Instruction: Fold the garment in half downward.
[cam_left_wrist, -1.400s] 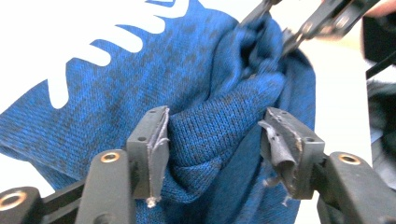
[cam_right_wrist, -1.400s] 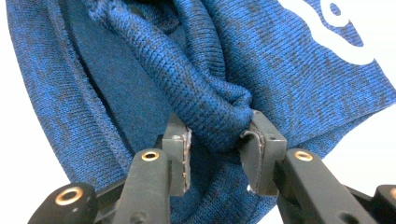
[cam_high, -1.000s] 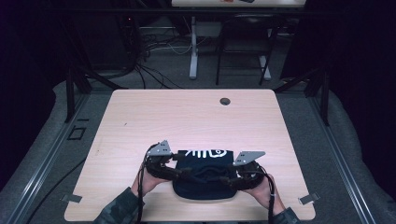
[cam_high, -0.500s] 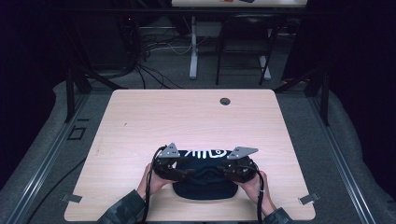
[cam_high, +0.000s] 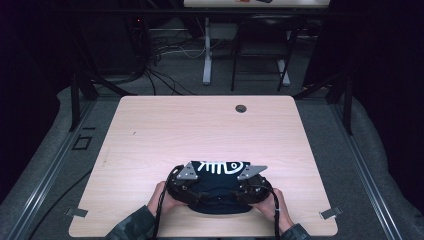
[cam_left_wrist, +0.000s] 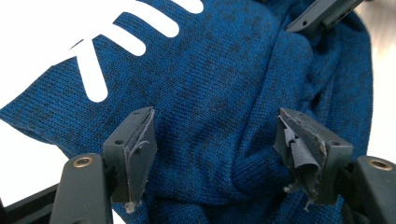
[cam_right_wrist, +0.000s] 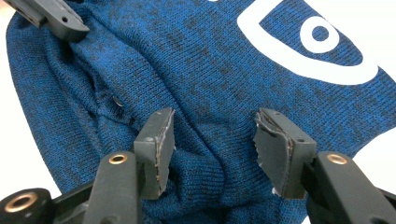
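Since the earlier frames both hands have come in toward the near edge and the shirt (cam_high: 218, 187) is bunched smaller, w/ the grippers closer together. Left gripper (cam_left_wrist: 215, 140) jaws have just been opening; right gripper (cam_right_wrist: 210, 140) jaws too. In both gripper views the pads stand apart w/ cloth lying between, not pinched, so both are open.

Shirt: dark blue knit, white fish-bone print on top, print toward 12 o'clock in the high view. It's folded into a rough rounded pad w/ soft folds at the near side; a small snap or button shows on a seam in the right gripper view. It sits on the table (cam_high: 150, 130) at approx 6 o'clock, just inside the near edge, centred left-right. Left gripper (cam_high: 184, 181) is at the shirt's 9 o'clock side, right gripper (cam_high: 252, 181) at its 3 o'clock side, hands behind them at the near edge.

Room: the tabletop from centre out to 12, 9 and 3 o'clock is bare wood, apart from a small round hole (cam_high: 241, 108) near the far edge at approx 12–1 o'clock. Little margin betw. shirt and near edge.
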